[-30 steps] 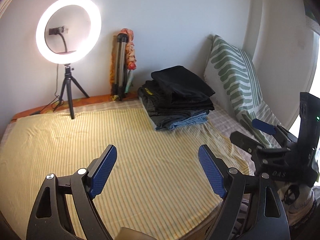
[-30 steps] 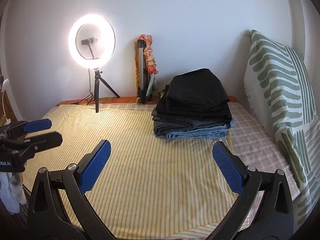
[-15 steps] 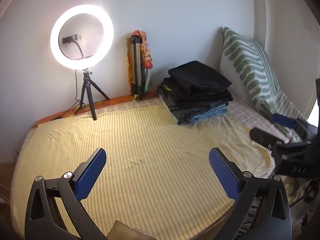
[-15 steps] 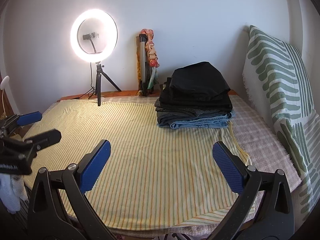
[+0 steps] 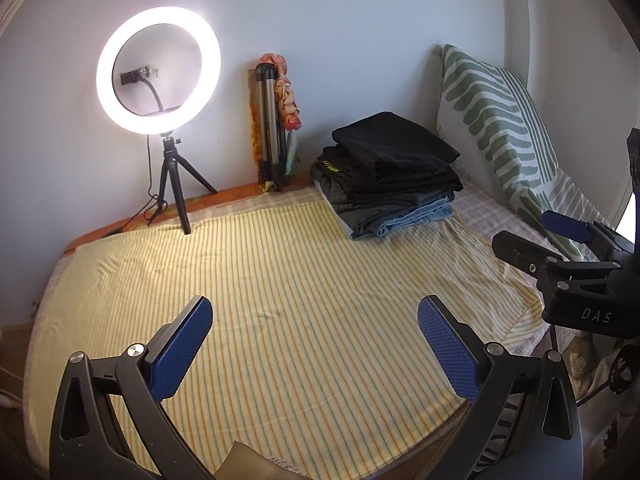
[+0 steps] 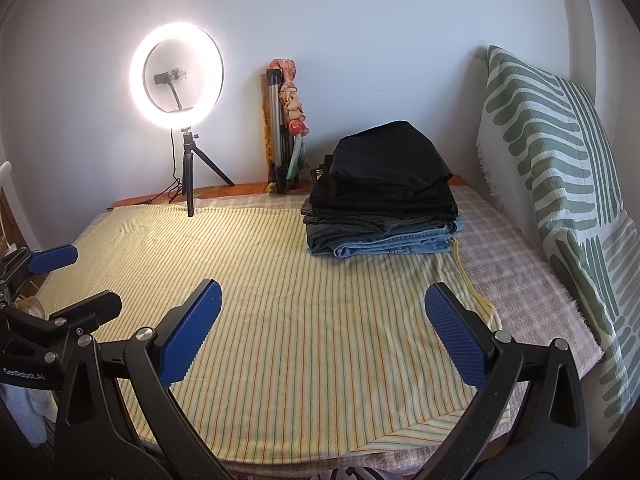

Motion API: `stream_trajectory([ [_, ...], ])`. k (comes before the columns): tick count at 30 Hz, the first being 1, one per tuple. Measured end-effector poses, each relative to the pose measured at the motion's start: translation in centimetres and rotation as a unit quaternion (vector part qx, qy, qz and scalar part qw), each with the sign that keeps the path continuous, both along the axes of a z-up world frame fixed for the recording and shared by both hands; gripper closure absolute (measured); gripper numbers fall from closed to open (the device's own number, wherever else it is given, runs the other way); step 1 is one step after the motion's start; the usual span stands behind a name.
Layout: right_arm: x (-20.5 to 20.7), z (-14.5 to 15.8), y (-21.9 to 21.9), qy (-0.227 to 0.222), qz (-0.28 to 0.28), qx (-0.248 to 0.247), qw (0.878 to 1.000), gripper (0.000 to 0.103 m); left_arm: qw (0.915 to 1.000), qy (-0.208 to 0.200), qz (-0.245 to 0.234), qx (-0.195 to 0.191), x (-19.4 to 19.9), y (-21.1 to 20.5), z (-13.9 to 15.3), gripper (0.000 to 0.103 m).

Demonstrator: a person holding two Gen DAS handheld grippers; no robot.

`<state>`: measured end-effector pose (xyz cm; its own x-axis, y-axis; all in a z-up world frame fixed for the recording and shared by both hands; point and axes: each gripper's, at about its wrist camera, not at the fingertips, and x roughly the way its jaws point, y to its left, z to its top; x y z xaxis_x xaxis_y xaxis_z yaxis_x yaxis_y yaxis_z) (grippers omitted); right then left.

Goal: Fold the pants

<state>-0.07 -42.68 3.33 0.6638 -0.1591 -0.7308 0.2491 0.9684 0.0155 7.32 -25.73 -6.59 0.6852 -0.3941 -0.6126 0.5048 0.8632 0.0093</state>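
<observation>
A stack of folded pants (image 5: 390, 176), black on top and blue jeans at the bottom, sits at the far right of the bed; it also shows in the right wrist view (image 6: 384, 200). My left gripper (image 5: 314, 344) is open and empty above the near edge of the yellow striped sheet (image 5: 280, 280). My right gripper (image 6: 322, 332) is open and empty above the same sheet (image 6: 300, 300). The right gripper shows at the right edge of the left wrist view (image 5: 560, 248), and the left gripper at the left edge of the right wrist view (image 6: 56, 280).
A lit ring light on a small tripod (image 5: 160, 72) stands at the bed's far left. A folded tripod with cloth (image 5: 276, 128) leans on the wall. A green-patterned pillow (image 5: 500, 120) leans at the right. A checked cloth (image 6: 520, 264) covers the bed's right side.
Both grippers have drawn back from the bed, so the stack and ring light look farther away. The left wrist view has swung a little to the left. Both jaws stay open.
</observation>
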Motion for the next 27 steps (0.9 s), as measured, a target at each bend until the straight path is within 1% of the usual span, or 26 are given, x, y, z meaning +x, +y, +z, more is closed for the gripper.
stream_trajectory([
  [12, -0.3, 0.1, 0.1, -0.002, -0.001, 0.0, 1.0, 0.0, 0.9999, -0.006, -0.005, -0.012, -0.6, 0.0, 0.9, 0.001],
  [27, -0.4, 0.1, 0.3, -0.002, -0.003, 0.007, 1.0, 0.0, 0.9998, -0.008, -0.007, -0.016, -0.9, 0.0, 1.1, 0.001],
])
